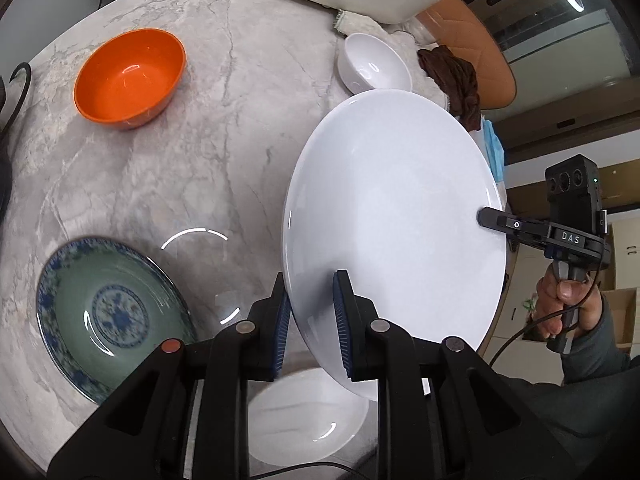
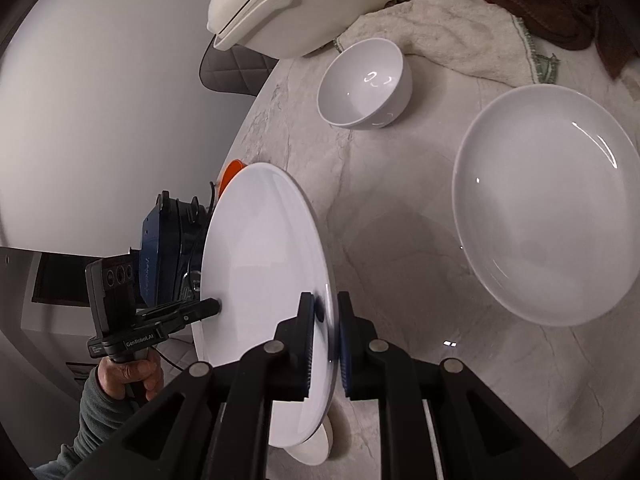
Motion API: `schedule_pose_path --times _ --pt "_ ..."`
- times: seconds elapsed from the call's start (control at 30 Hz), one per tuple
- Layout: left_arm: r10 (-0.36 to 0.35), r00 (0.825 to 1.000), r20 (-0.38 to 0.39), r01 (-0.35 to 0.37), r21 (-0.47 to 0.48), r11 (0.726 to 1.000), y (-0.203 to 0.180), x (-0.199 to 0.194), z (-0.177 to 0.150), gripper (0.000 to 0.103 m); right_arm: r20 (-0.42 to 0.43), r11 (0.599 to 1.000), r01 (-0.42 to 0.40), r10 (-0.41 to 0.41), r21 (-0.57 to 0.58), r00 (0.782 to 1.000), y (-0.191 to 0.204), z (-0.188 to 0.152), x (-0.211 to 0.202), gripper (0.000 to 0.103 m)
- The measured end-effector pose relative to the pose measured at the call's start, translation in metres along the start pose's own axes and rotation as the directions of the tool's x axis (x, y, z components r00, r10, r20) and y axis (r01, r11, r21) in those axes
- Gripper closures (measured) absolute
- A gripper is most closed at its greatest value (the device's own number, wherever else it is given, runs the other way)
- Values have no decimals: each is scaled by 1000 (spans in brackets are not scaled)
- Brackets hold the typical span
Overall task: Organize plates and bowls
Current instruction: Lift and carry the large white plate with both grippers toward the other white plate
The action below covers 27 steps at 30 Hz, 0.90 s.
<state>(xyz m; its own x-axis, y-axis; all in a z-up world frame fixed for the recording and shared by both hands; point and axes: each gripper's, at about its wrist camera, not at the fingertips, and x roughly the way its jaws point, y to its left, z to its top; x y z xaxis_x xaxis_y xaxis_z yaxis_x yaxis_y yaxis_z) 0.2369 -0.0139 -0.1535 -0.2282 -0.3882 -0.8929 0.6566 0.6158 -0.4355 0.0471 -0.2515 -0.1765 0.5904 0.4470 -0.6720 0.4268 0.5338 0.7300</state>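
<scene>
A large white plate (image 1: pixel 394 220) is held tilted above the marble table, gripped at opposite rims by both grippers. My left gripper (image 1: pixel 310 312) is shut on its near rim. My right gripper (image 2: pixel 325 334) is shut on the other rim of the plate (image 2: pixel 264 280). The right gripper also shows at the plate's far edge in the left wrist view (image 1: pixel 486 216). An orange bowl (image 1: pixel 130 78), a small white bowl (image 1: pixel 374 64) and a blue-patterned green plate (image 1: pixel 108 316) sit on the table. Another white plate (image 2: pixel 548 204) lies flat to the right.
A cream rice cooker (image 2: pixel 304 4) stands at the back. A white towel (image 2: pixel 452 32) and a brown cloth (image 2: pixel 552 4) lie behind the small white bowl (image 2: pixel 364 82). A white dish (image 1: pixel 304 420) sits under the held plate. The table edge (image 2: pixel 248 120) curves on the left.
</scene>
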Motion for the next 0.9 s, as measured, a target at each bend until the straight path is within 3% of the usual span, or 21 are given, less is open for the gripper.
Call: schedule_pose_path --times 0.27,0.53,0.73,0.9 --pt "7 998 62 3 -151 989 -69 19 -98 84 -107 996 -41 32 -82 994 -26 -36 -36 89" --pt "-15 996 88 42 -317 947 -119 86 -186 84 -224 991 -25 -5 -131 975 -79 -61 -47 88" --pt "1 995 101 38 -386 922 -135 128 -218 83 -278 990 14 -53 -137 959 -117 -62 -33 88" --pt "40 994 106 10 -431 902 -130 148 -231 80 -299 983 37 -91 -182 950 -123 -65 -17 88"
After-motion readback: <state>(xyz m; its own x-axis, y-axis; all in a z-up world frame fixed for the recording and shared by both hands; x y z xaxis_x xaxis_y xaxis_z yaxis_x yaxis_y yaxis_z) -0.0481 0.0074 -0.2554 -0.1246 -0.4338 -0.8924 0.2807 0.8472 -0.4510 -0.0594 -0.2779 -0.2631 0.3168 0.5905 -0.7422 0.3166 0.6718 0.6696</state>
